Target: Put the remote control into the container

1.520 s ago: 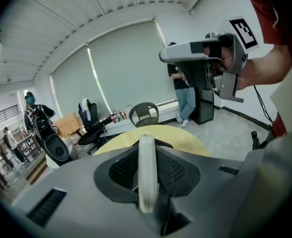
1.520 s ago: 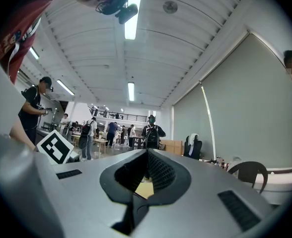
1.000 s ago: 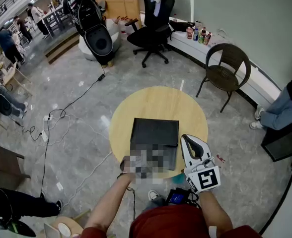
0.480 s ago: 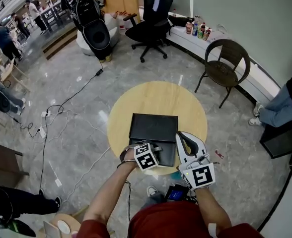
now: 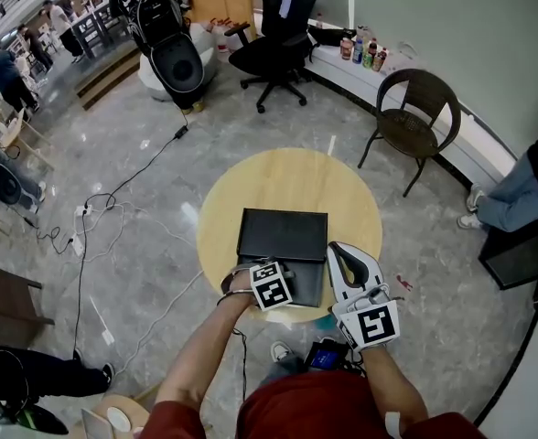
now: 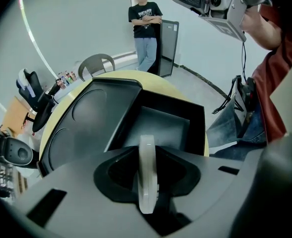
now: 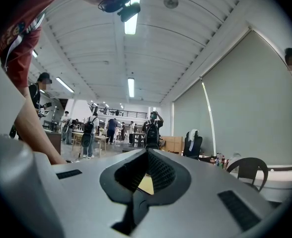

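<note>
1. Lower centre, head view: left claw (image 5: pixel 274 282) clamped on remote control (image 6: pixel 147 175), held edge-on and tipped steeply down over near edge of container (image 5: pixel 284 234). Likely lined up for a clean drop into the open compartment.
2. Just right: right claw (image 5: pixel 338 252) closed, empty, parked beside container, probably to keep clear.
3. Count: one remote control, one container, two claws, one round bench (image 5: pixel 287 176).

In the head view the left gripper (image 5: pixel 274 282) hides its own jaws, probably the remote (image 6: pixel 147 172), and the container's (image 5: pixel 283 236) lower left corner; the person (image 5: pixel 516 199) at the right edge is cut off, the bottles (image 5: pixel 360 51) at top too small to read.
</note>
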